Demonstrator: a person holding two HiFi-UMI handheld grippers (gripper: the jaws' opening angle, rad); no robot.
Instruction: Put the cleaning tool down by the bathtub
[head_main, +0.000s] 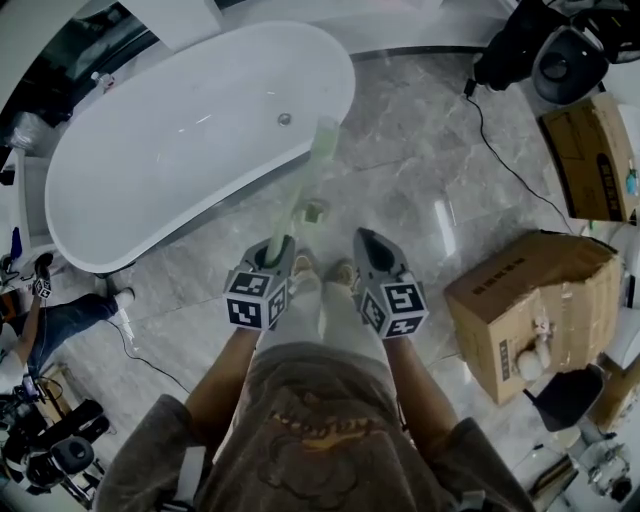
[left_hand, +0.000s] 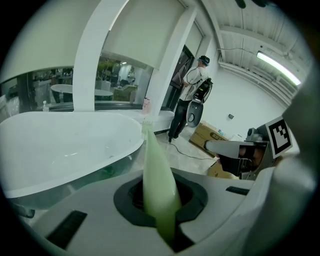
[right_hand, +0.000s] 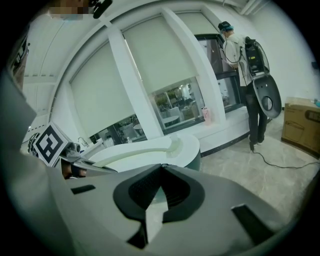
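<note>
A long pale green cleaning tool (head_main: 300, 190) sticks out from my left gripper (head_main: 275, 248), which is shut on its handle. The tool points forward, and its far end reaches the rim of the white bathtub (head_main: 150, 160). In the left gripper view the green handle (left_hand: 156, 170) is clamped between the jaws, with its small brush head up near the tub's edge (left_hand: 60, 145). My right gripper (head_main: 365, 240) hangs beside the left one over the floor. Its jaws are shut with nothing between them, and their tips (right_hand: 161, 170) meet.
Grey marble floor (head_main: 420, 160) runs right of the tub. Cardboard boxes (head_main: 530, 305) stand at the right, with a black cable (head_main: 500, 150) trailing past them. A person (head_main: 60, 320) crouches at the lower left. Another person (left_hand: 192, 95) stands by the window with equipment.
</note>
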